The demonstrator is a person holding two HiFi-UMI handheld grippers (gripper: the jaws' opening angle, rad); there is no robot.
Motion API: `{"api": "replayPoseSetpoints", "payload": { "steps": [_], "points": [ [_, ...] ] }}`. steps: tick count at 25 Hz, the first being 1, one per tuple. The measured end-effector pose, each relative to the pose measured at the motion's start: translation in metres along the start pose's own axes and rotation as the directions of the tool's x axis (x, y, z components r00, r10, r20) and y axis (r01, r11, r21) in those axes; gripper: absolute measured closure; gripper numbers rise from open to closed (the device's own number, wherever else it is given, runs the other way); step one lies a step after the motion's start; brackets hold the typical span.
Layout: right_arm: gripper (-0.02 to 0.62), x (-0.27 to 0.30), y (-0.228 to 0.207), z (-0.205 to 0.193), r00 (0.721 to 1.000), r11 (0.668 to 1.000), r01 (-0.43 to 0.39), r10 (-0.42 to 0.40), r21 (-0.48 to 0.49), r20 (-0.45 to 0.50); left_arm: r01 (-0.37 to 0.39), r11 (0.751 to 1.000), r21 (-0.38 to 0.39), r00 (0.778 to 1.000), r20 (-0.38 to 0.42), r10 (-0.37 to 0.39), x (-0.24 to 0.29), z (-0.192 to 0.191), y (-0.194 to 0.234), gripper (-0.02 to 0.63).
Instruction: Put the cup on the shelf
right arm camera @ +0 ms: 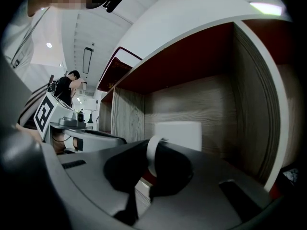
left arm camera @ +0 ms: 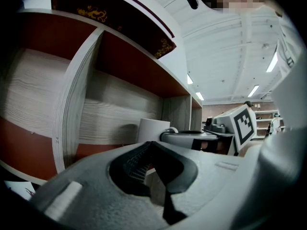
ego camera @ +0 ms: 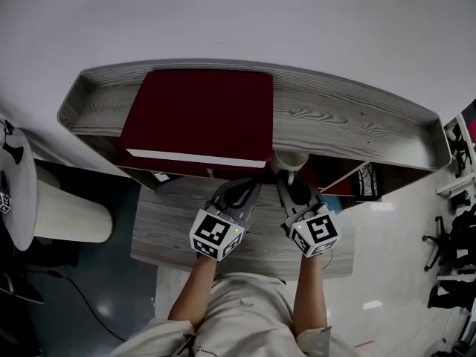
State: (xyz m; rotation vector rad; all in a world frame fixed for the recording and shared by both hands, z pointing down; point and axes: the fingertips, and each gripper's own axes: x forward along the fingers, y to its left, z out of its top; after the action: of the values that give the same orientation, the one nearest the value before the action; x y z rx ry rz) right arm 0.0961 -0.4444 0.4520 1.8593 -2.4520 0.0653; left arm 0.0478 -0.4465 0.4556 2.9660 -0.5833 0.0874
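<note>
A white cup (ego camera: 290,160) sits at the front edge of the wood-grain shelf (ego camera: 349,121), just under its top board. My right gripper (ego camera: 291,178) is shut on the cup's handle (right arm camera: 152,151). In the right gripper view the cup (right arm camera: 177,134) stands before the compartment's wooden back wall, beyond my right gripper (right arm camera: 148,176). Whether its base rests on a board is hidden. My left gripper (ego camera: 242,187) is just left of it, shut and empty. The left gripper view looks past my left gripper (left arm camera: 160,176) at the cup (left arm camera: 152,127) and the right gripper's body (left arm camera: 192,138).
A dark red box (ego camera: 199,116) lies on the shelf's top. An upright divider (left arm camera: 72,104) stands left of the cup and another (right arm camera: 261,104) to its right. A lower wooden board (ego camera: 167,229) lies under the grippers. A round white table (ego camera: 18,192) is at the left.
</note>
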Motion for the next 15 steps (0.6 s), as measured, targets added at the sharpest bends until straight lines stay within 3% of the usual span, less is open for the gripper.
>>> {"api": "replayPoseSetpoints", "payload": {
  "steps": [7,15],
  "points": [
    [0.577,-0.006,-0.002,-0.001,1.0,1.0,0.028,-0.028,-0.005,0.006,0.017,1.0,0.003,1.0,-0.008,-0.017,0.002,-0.004,-0.006,0.595],
    [0.577,-0.001,-0.009,0.0,0.992,0.992,0.124,-0.124,0.027,-0.003,0.029,1.0,0.0,0.999,-0.014,-0.029,0.004,-0.007,-0.011,0.595]
  ]
}}
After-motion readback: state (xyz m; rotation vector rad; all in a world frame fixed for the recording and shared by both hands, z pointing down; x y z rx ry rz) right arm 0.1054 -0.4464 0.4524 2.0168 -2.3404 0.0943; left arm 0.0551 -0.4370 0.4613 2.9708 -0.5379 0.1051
